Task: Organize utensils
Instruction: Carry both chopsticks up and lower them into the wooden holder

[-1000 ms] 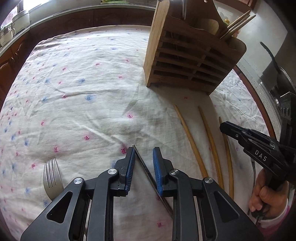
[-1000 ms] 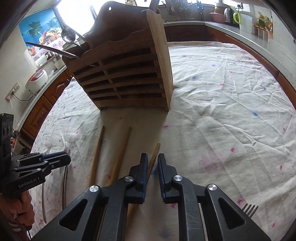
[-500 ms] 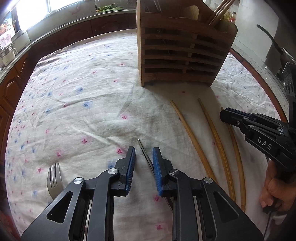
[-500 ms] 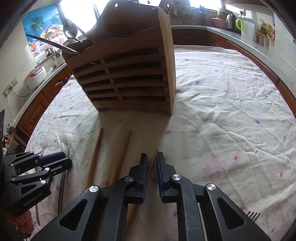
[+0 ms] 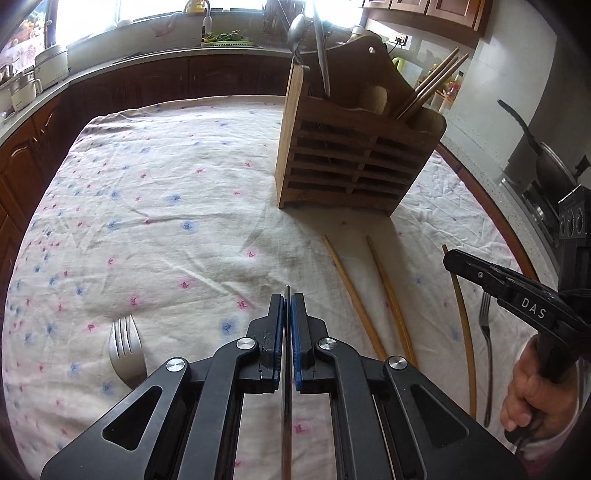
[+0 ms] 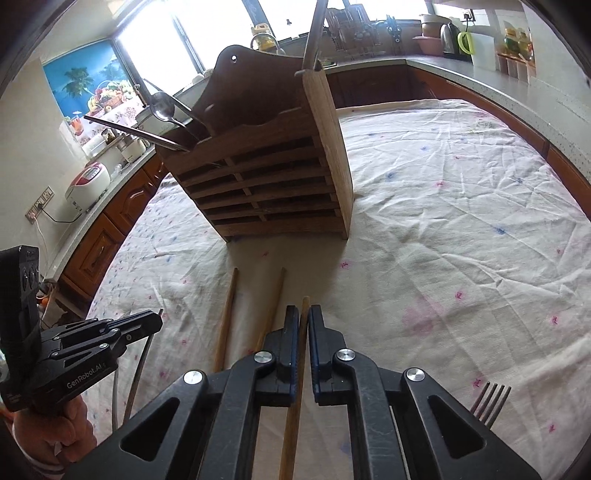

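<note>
The wooden utensil holder (image 5: 354,158) stands upright on the flowered tablecloth (image 5: 147,221), at about 1 o'clock from the left gripper (image 5: 287,306). In its top compartments there are a metal spoon (image 5: 295,29), another metal handle beside it, a wooden spoon head and some wooden chopsticks (image 5: 432,83) that lean to the right – how many chopsticks, I cannot tell.

The left gripper has its jaws closed on a thin metal utensil handle (image 5: 286,387), which passes straight between the blue pads toward 12 o'clock. The right gripper (image 6: 303,321) has its jaws closed on one wooden chopstick (image 6: 293,417), whose tip shows just past the fingertips.

On the cloth, between the grippers and the holder, two more wooden chopsticks (image 6: 227,317) lie loose, almost parallel, their tips toward the holder at 12 o'clock. Nothing lies in the open cloth just in front of the holder.

Forks – three are visible. One fork (image 5: 125,349) lies at 9 o'clock from the left gripper, close to it. A second fork (image 5: 487,354) lies under the right gripper in the left wrist view, beside the held chopstick. A third fork (image 6: 491,402) shows at 4 o'clock in the right wrist view, partly hidden by the gripper body.

A hand (image 5: 535,391) holds the right gripper's handle.
</note>
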Available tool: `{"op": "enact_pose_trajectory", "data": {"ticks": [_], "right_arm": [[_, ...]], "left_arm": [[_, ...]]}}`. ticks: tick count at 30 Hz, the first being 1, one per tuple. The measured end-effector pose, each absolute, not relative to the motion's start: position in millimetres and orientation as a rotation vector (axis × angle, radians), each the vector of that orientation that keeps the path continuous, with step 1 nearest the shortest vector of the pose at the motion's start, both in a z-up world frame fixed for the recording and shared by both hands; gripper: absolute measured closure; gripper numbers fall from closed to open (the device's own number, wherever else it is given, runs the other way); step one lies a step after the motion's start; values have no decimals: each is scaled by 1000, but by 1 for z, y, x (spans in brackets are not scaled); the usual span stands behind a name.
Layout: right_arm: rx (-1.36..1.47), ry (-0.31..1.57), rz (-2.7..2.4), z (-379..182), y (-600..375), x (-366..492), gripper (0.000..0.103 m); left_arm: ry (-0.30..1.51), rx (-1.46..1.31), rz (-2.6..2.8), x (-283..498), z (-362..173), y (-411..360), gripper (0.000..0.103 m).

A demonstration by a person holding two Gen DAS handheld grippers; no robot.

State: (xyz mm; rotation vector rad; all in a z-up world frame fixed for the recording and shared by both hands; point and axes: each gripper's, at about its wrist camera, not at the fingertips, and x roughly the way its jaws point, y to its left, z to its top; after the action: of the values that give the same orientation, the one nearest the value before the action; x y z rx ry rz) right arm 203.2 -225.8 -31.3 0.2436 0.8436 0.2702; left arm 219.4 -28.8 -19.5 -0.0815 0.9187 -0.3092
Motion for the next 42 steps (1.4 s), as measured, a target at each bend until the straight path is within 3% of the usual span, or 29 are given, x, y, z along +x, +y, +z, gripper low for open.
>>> {"op": "enact_pose_trajectory", "data": {"ticks": [8, 19, 42], "right_arm": [[245, 683, 302, 33, -226, 163, 98], [244, 513, 327, 93, -229, 119, 98], [238, 434, 327, 116, -233, 116, 98]], "left_arm": [[764, -191, -386, 179, 45, -4, 100], [650, -264, -450, 136, 85, 20, 100], [550, -306, -458, 135, 111, 31, 100]]}}
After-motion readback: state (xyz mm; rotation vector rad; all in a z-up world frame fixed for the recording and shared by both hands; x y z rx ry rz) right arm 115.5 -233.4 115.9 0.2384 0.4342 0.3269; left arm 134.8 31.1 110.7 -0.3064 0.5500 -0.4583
